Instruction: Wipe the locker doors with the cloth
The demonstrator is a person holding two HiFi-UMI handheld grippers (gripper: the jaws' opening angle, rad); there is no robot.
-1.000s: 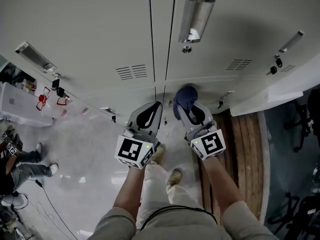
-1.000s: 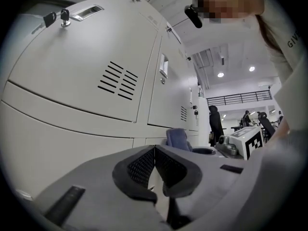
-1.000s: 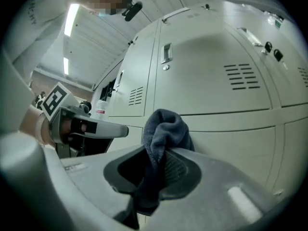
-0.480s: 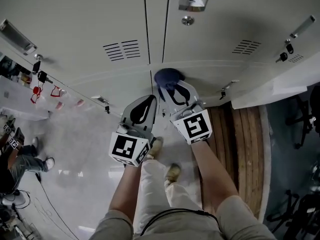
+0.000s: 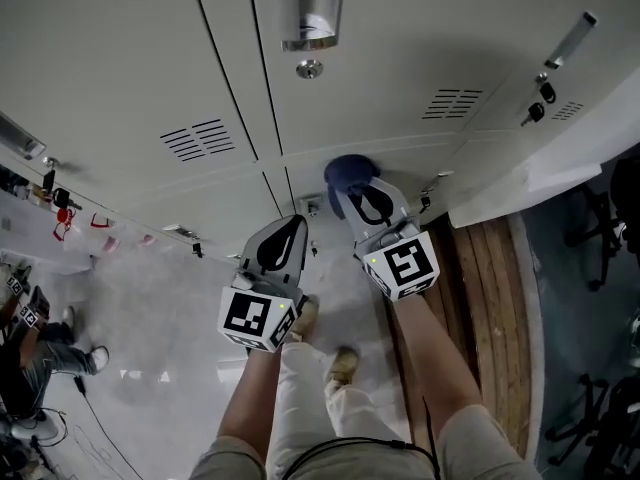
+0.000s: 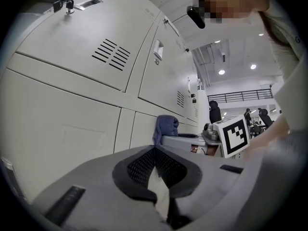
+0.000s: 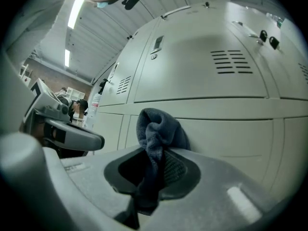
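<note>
Pale grey lockers (image 5: 130,78) fill the far side, with a light floor (image 5: 150,298) at their foot on the left and wooden boards (image 5: 480,298) on the right. Left of centre, the left gripper (image 5: 296,224) hangs near the doors but apart from them. Its jaws are brought together at the tips with nothing between them. It looks idle, probably parked there so that it stays out of the wiping path. Just to its right, the right gripper (image 5: 352,190) has its jaws clamped on a dark blue cloth (image 5: 345,168). The grip sits low on the fabric, so a rounded wad stands out past the tips. That likely serves as a soft pad, so that fabric rather than plastic meets the paint. The wad sits about at the seam under the vented upper door, just right of the gap between columns, and seems to press on the metal. A handle (image 5: 312,13) and lock (image 5: 308,68) lie higher on that column, so wiping upward would mean working around them. Further right, keys (image 5: 535,93) hang in another door.
</note>
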